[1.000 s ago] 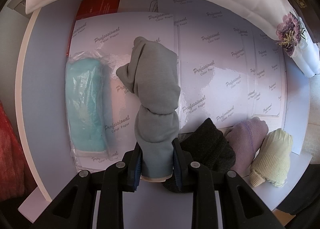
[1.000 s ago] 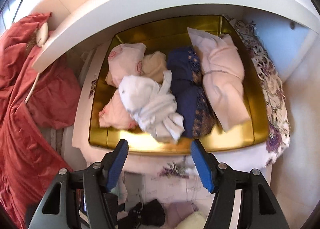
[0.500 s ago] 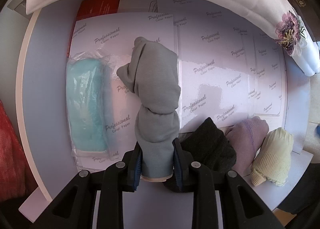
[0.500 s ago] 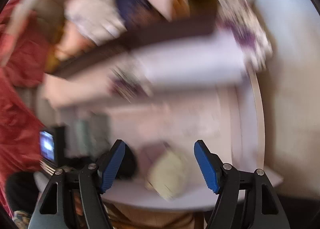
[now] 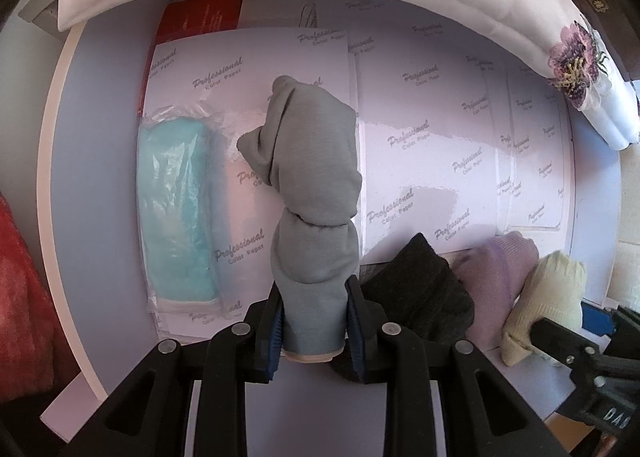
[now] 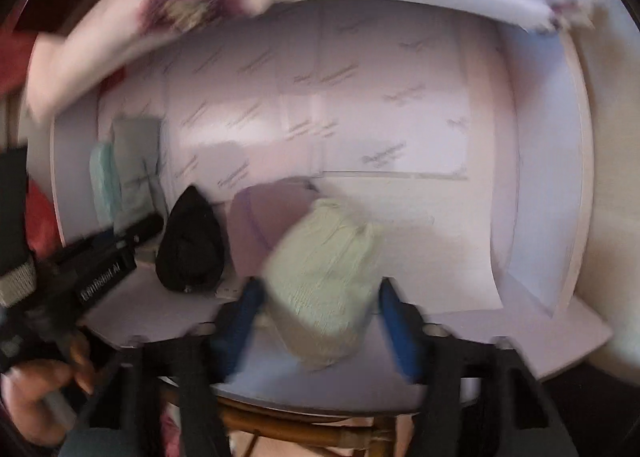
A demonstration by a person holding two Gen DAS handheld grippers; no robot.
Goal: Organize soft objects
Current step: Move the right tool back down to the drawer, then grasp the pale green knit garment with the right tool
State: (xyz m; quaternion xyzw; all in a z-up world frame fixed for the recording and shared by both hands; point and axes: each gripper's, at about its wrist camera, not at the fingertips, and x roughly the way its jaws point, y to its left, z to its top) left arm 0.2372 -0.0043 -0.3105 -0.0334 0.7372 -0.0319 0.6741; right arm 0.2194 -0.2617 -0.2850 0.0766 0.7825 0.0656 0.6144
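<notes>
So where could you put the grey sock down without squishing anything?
The paper sheets lie bare to the right of the grey sock, beyond the black sock. A narrower strip runs between it and the blue packet. The near right edge is crowded with socks.

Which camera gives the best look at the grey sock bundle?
The left wrist view: the grey sock bundle sits sharp and central, clamped in the left gripper. In the right wrist view it cannot be made out.

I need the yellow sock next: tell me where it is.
The yellow sock lies at the table's near edge, rightmost in the row, against the purple sock, between the closing right gripper's jaws.
</notes>
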